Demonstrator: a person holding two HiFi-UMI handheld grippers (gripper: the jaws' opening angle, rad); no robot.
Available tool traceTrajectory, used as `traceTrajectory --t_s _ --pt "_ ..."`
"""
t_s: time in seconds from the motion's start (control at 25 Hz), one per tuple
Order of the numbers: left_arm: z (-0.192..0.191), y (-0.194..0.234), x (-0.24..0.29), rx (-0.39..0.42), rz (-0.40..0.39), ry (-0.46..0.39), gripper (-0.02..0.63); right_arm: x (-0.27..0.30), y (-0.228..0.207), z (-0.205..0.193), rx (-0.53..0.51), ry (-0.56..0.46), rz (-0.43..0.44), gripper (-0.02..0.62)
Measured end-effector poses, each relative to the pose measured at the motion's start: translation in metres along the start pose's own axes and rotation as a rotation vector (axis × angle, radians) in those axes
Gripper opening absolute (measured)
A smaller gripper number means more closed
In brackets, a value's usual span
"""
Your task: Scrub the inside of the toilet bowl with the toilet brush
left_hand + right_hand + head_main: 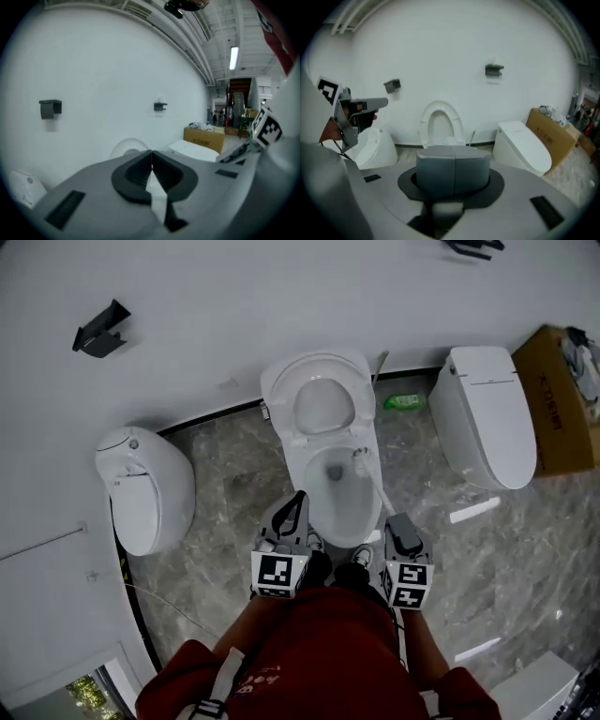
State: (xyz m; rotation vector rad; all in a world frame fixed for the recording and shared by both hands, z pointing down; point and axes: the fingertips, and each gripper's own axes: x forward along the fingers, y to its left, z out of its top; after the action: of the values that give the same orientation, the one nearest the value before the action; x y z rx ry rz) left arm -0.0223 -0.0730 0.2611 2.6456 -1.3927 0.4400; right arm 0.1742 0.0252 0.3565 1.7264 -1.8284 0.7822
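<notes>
The white toilet (302,457) stands against the wall with lid and seat raised, also seen in the right gripper view (439,123). A white toilet brush (362,458) has its head inside the bowl; its thin handle slants down-right over the rim towards my right gripper (397,525). That gripper (453,154) is shut, pads flat together, with no handle showing between them. My left gripper (298,500) hovers over the bowl's near-left rim. Its jaws (151,152) meet at the tips with nothing held.
A closed white toilet (141,488) stands to the left and another (487,413) to the right, beside a cardboard box (558,399). A green bottle (405,402) lies by the wall. White strips (473,511) lie on the marble floor. The person's shoes stand at the bowl's front.
</notes>
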Motion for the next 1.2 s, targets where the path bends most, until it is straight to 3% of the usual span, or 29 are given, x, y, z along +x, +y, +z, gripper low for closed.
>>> traceTrajectory --t_s 0.24,0.52,0.68,1.2 --pt "0.092 0.009 -0.015 0.077 0.044 -0.185 0.0 -0.063 -0.033 0.144 -0.065 -0.465 -0.082 0.146" --pt "0.188 0.016 -0.034 0.161 0.088 -0.33 0.0 -0.149 -0.034 0.264 -0.146 -0.82 -0.155 0.146" --pt "0.21 0.012 -0.04 0.227 0.1 -0.392 0.0 -0.168 -0.029 0.281 -0.198 -0.874 -0.179 0.144" --pt "0.213 0.018 -0.048 0.18 0.113 -0.394 0.0 -0.16 -0.03 0.275 -0.162 -0.857 -0.16 0.144"
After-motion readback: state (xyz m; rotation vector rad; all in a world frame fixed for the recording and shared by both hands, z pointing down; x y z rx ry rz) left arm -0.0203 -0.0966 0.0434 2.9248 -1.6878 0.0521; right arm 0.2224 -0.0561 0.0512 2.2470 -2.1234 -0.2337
